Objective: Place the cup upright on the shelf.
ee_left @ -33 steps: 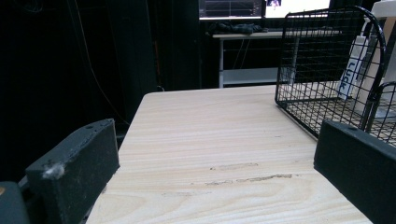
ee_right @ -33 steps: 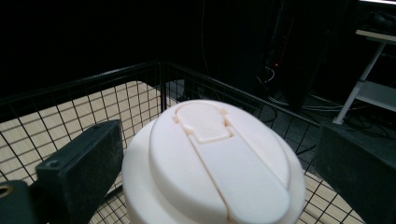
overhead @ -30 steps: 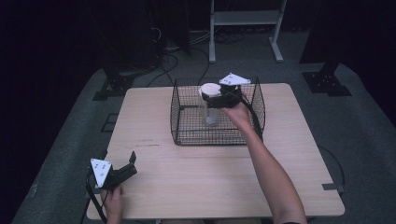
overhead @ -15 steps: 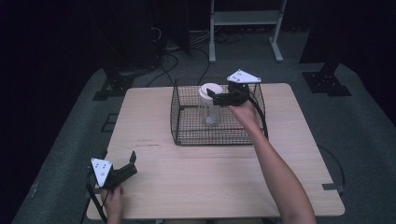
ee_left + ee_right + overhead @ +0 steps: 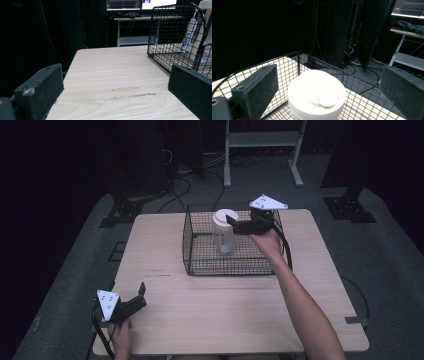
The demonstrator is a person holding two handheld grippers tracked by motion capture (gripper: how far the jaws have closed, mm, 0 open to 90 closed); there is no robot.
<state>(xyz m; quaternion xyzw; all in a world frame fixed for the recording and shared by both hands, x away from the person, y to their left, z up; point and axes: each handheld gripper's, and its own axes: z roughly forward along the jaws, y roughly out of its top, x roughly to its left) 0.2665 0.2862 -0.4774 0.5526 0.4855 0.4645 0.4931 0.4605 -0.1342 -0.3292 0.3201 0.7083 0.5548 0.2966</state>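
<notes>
Clear jar with a white lid, upright in the wire basket, right gripper poised just above it.

High view: the jar (image 5: 223, 232) stands upright inside the wire basket (image 5: 200, 265) at the far middle of the table (image 5: 210, 315); the right gripper (image 5: 234, 223) hovers at its lid (image 5: 225, 216), jaws spread, while the left gripper (image 5: 140, 296) rests spread and idle at the table's near left corner. Left gripper view: its jaws stand wide apart over bare wood, the basket (image 5: 172, 37) ahead at the right. Right gripper view: the lid (image 5: 316, 97) lies between the parted jaws, smooth and rounded (likely slick). I judge the jar light, rigid and see-through, probably plastic, so easily tipped; the sounder hold is across the lid's rim or just under it, squeezed squarely and lifted straight up clear of the basket wall.
</notes>
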